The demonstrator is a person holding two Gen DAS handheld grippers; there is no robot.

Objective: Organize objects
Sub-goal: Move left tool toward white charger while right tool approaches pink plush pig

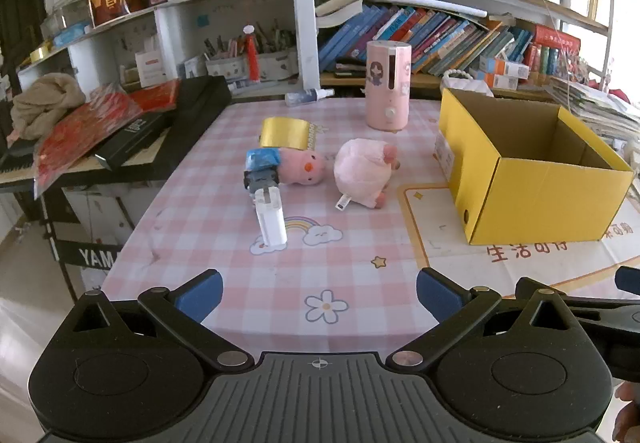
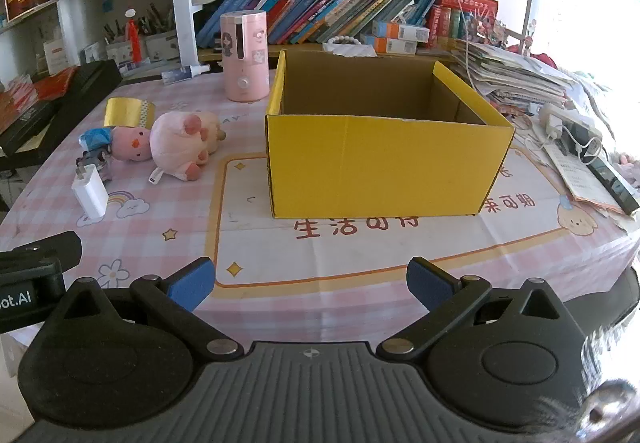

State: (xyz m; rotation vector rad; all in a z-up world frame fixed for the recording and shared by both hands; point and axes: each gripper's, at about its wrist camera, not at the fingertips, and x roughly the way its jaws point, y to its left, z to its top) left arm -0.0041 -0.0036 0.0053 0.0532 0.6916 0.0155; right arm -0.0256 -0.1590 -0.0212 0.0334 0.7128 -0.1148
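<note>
Left wrist view: my left gripper [image 1: 319, 293] gapes wide, empty. The white plastic charger [image 1: 271, 219] touches the small pink plush chick [image 1: 294, 167]; I might nudge both. "YAM" reads below.

Right wrist view: right gripper [image 2: 310, 281] wide, empty, facing the empty yellow cardboard box [image 2: 384, 167], which could slide. "生活" on the tablecloth [image 2: 360, 255].

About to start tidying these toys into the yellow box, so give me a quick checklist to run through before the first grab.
1. Left gripper open, nothing between its fingers: ok.
2. Right gripper open and empty: ok.
3. Yellow box upright, top open: ok.
4. Box free of contents: cannot tell, its floor is partly hidden.
5. Round pink plush clear of the box, reachable from above: ok.
6. White charger free of the small plush: not ok, they crowd together.
</note>
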